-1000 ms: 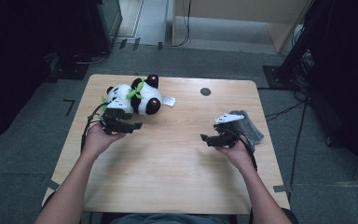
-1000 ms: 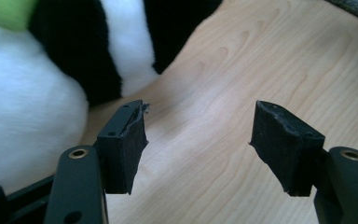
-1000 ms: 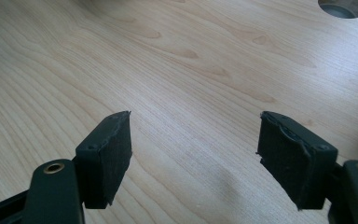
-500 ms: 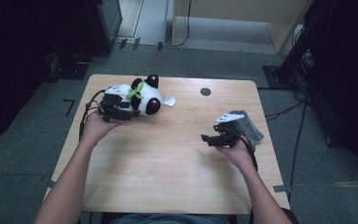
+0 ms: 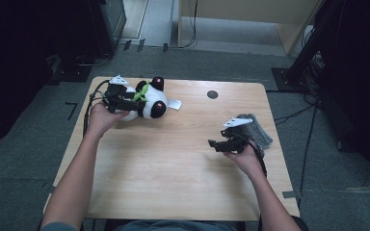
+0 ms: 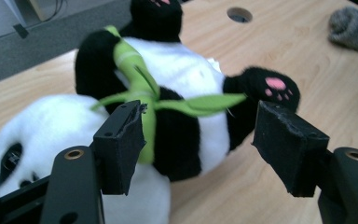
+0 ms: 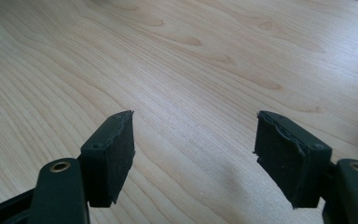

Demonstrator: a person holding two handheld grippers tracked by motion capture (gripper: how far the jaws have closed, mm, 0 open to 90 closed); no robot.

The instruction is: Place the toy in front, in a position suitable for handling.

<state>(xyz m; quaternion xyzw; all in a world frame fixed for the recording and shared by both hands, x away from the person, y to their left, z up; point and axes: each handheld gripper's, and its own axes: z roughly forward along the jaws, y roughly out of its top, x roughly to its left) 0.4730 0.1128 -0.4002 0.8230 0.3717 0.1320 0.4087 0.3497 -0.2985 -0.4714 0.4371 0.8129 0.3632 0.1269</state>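
Since the earlier high view, the left gripper [image 5: 125,102] has travelled from the near side of the plush panda [image 5: 147,102] up toward the far left corner of the table [image 5: 173,163], and it now hangs over the toy's left end; its jaws have just been opening a little, and in the left gripper view they stand spread with the panda [image 6: 168,116] seen between and beyond them, neither pad pressing on it. The right gripper [image 5: 220,143] has kept its place at the right side of the table, jaws apart over bare wood [image 7: 191,70], with a grey cloth [image 5: 257,131] lying just behind it. The panda lies on its back at the far left of the table, its long axis running left to right: head toward the left edge, black feet with pink soles toward the middle. A green leaf-shaped ribbon [image 6: 140,93] crosses its chest. What the coming grasp turns on, I judge, is that the toy's body lies straight ahead of and just under the left jaws, across their opening, while the right hand is well apart from it. A white tag [image 5: 174,103] sticks out at the toy's right; any print on it is too small to read, and no brand or writing shows elsewhere.
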